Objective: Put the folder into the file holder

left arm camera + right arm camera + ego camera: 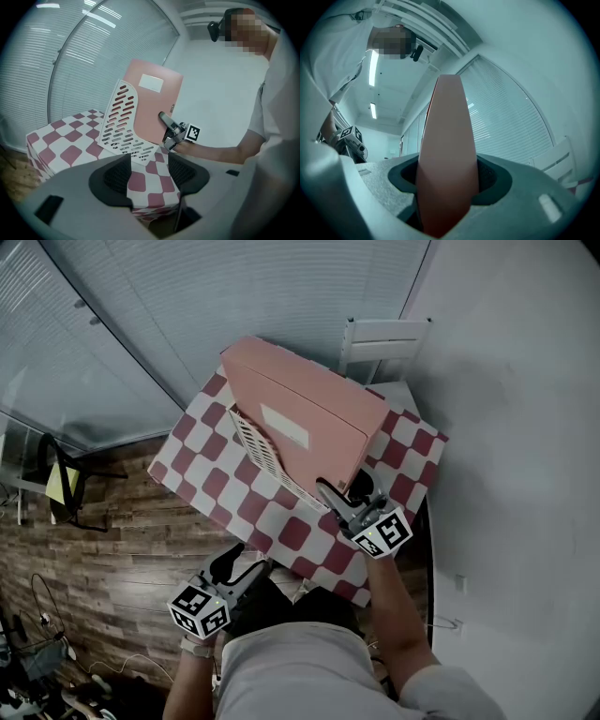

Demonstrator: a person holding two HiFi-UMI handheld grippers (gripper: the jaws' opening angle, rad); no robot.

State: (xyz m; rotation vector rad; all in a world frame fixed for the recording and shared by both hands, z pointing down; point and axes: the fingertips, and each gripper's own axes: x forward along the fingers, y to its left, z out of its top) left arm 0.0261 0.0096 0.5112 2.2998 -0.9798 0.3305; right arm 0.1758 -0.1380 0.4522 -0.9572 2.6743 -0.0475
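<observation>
Clamping thick pink folder [323,409] w/ white label [284,427]: right gripper [330,493]; left gripper [241,564] wide, empty.

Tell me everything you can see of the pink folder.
The pink folder is a thick, stiff, box-like binder, closed, with a white rectangular label on its broad face. It leans tilted over the checkered table, its lower part behind the slotted white file holder. The right gripper has its fingers clamped on its near edge.
</observation>
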